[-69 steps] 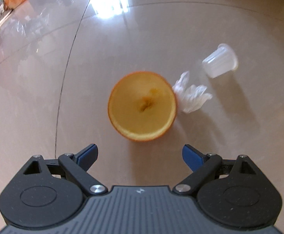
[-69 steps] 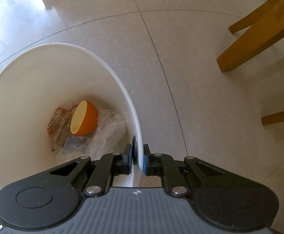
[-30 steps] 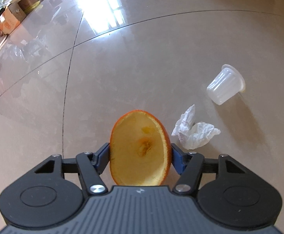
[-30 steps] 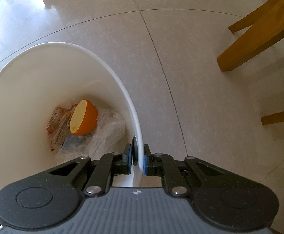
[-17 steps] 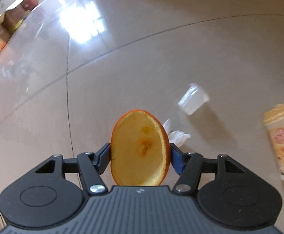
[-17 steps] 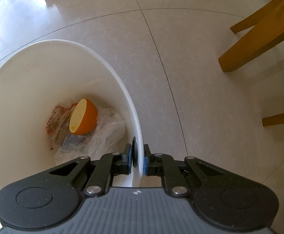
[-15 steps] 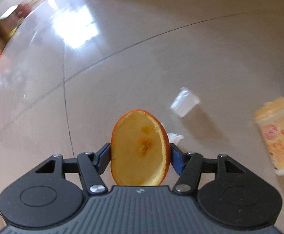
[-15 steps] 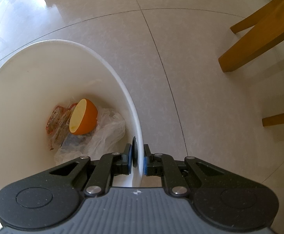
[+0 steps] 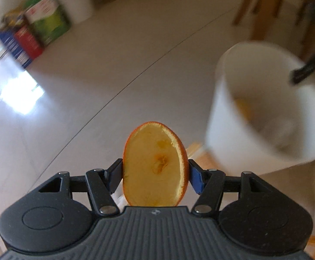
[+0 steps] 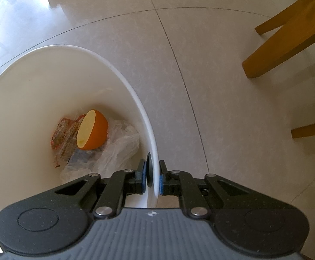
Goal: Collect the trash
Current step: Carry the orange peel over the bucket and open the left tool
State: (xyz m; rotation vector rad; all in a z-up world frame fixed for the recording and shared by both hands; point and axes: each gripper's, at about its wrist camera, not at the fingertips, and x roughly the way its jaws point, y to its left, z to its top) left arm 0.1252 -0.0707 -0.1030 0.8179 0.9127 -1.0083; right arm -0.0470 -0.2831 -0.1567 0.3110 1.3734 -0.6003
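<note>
The left claw [image 9: 155, 174] is clamping an orange half [image 9: 155, 164] upright above the floor [image 9: 92, 65], while the right claw [image 10: 153, 178] is pinching the white bucket [image 10: 38, 69] by its rim.

We see the left wrist view smeared by motion: the white bucket [image 9: 265, 112] and far boxes [image 9: 34, 28] are soft, with window glare on the floor [image 9: 21, 95]. The right wrist view is sharp and bright; its tile lines bow at the edges.
</note>
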